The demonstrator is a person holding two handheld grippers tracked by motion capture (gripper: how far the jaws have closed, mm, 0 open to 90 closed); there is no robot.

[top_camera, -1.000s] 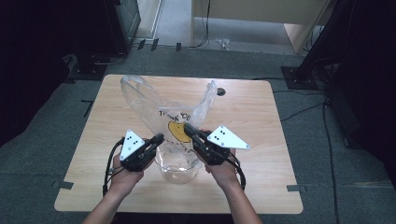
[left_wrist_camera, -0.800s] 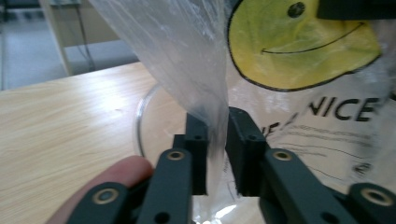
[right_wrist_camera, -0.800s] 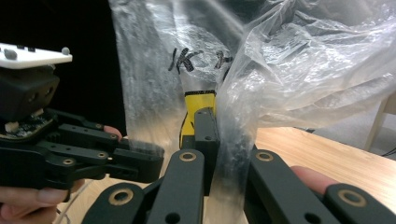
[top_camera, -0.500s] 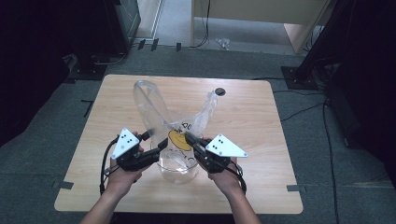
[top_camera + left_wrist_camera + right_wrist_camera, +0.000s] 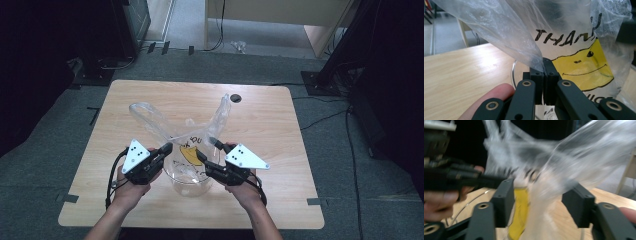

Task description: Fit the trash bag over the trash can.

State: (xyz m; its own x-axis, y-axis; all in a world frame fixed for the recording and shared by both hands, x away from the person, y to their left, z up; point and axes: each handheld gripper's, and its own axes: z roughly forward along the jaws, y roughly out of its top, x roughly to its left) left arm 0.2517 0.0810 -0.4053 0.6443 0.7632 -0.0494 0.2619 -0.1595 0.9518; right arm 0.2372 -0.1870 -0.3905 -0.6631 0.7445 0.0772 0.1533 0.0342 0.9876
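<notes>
A clear plastic bag (image 5: 186,150) printed with black letters and a yellow smiley (image 5: 584,67) stands in a glass bowl (image 5: 189,186) near the table's front edge. Its two handles (image 5: 148,117) rise and splay toward the far side. My left gripper (image 5: 169,147) is at the bag's left side; its jaws have just closed and are shut (image 5: 546,68) on a fold of the film. My right gripper (image 5: 206,146) is at the bag's right side. Its jaws have just opened and stand apart (image 5: 541,195), with loose film between them and neither pad pressing on it.
The wooden table (image 5: 280,130) has a small black round hole (image 5: 236,98) near its far edge. Dark stands and cables lie on the grey floor around it. A pale wooden desk (image 5: 280,15) stands beyond.
The right gripper's jaws have parted and let go of the bag film. The bag's handles have shifted and sagged toward me. Both hands have stayed almost in place.
</notes>
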